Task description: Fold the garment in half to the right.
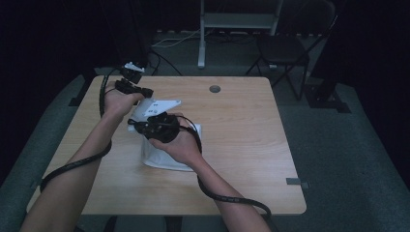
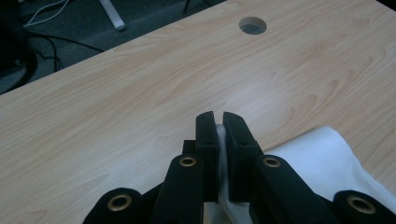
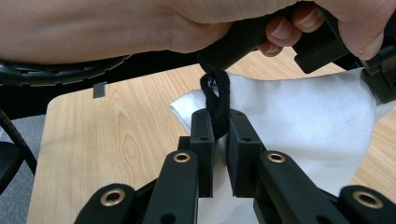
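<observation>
A white cloth (image 1: 167,157) lies on the wooden table (image 1: 241,125), its far edge lifted between my hands. My left gripper (image 1: 145,92) is over the table's far left; in the left gripper view the left gripper (image 2: 219,119) is shut on a thin fold of the cloth (image 2: 322,154). My right gripper (image 1: 138,124) hovers just in front of it, above the cloth. In the right gripper view the right gripper (image 3: 218,116) is shut on a black cord loop (image 3: 218,100), with the cloth (image 3: 299,116) spread behind it and the other hand above.
A round cable hole (image 1: 214,89) sits in the table's far middle, seen also as the hole (image 2: 252,25) ahead of the left jaws. A small grey tag (image 1: 296,181) marks the near right edge. A folding chair (image 1: 285,48) and a stand's legs are behind the table.
</observation>
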`<action>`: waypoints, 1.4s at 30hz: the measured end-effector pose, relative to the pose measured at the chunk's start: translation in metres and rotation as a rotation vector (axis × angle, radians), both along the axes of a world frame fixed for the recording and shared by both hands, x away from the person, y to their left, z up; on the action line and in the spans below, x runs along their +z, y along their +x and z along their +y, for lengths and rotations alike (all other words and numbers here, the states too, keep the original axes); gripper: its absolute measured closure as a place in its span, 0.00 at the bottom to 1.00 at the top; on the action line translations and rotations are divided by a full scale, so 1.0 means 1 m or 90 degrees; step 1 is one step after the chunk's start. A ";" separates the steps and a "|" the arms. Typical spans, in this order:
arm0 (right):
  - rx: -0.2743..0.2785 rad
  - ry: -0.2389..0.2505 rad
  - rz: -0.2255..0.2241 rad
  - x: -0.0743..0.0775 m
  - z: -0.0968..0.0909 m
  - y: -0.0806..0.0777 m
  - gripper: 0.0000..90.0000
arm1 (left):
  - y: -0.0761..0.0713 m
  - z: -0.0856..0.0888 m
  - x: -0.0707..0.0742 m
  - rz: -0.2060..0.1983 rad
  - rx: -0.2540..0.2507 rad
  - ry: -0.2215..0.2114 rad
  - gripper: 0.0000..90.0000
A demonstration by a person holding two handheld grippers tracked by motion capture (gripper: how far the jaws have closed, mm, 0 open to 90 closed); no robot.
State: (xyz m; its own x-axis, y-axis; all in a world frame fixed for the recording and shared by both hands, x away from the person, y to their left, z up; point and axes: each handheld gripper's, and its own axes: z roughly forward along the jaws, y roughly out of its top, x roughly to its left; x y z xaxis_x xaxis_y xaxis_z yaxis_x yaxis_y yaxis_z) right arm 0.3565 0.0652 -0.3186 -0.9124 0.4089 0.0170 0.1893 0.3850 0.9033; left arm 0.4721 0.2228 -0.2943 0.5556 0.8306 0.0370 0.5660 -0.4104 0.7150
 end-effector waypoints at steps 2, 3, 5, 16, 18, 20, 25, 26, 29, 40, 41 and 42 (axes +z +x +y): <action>-0.004 0.003 0.003 -0.001 -0.004 0.001 0.92 | 0.001 -0.004 -0.001 0.001 -0.002 -0.004 0.95; -0.003 0.001 0.001 -0.002 -0.006 0.001 0.92 | 0.001 -0.005 -0.002 0.002 -0.002 -0.004 0.95; -0.006 0.002 0.004 -0.003 -0.009 0.001 0.92 | 0.002 -0.006 -0.003 0.003 -0.002 -0.006 0.95; -0.014 0.003 0.013 -0.008 -0.017 0.002 0.92 | 0.005 -0.015 -0.008 0.008 -0.010 -0.001 0.95; -0.016 0.002 0.012 -0.009 -0.019 0.002 0.92 | 0.005 -0.017 -0.009 0.010 -0.010 -0.002 0.95; -0.017 -0.001 0.013 -0.010 -0.021 0.002 0.92 | 0.006 -0.019 -0.011 0.012 -0.010 0.002 0.95; -0.020 -0.002 0.018 -0.014 -0.025 0.003 0.92 | 0.007 -0.022 -0.014 0.015 -0.014 0.002 0.95; -0.022 0.000 0.020 -0.015 -0.026 0.003 0.92 | 0.008 -0.023 -0.016 0.016 -0.016 0.002 0.95; -0.024 -0.002 0.021 -0.018 -0.029 0.003 0.92 | 0.009 -0.025 -0.019 0.021 -0.017 0.000 0.95; -0.030 -0.002 0.027 -0.024 -0.034 0.002 0.92 | 0.009 -0.030 -0.023 0.025 -0.022 -0.003 0.95; -0.031 0.001 0.028 -0.025 -0.034 0.002 0.92 | 0.009 -0.030 -0.024 0.026 -0.022 -0.004 0.95; -0.030 0.001 0.026 -0.025 -0.035 0.003 0.92 | 0.009 -0.030 -0.024 0.025 -0.021 -0.005 0.95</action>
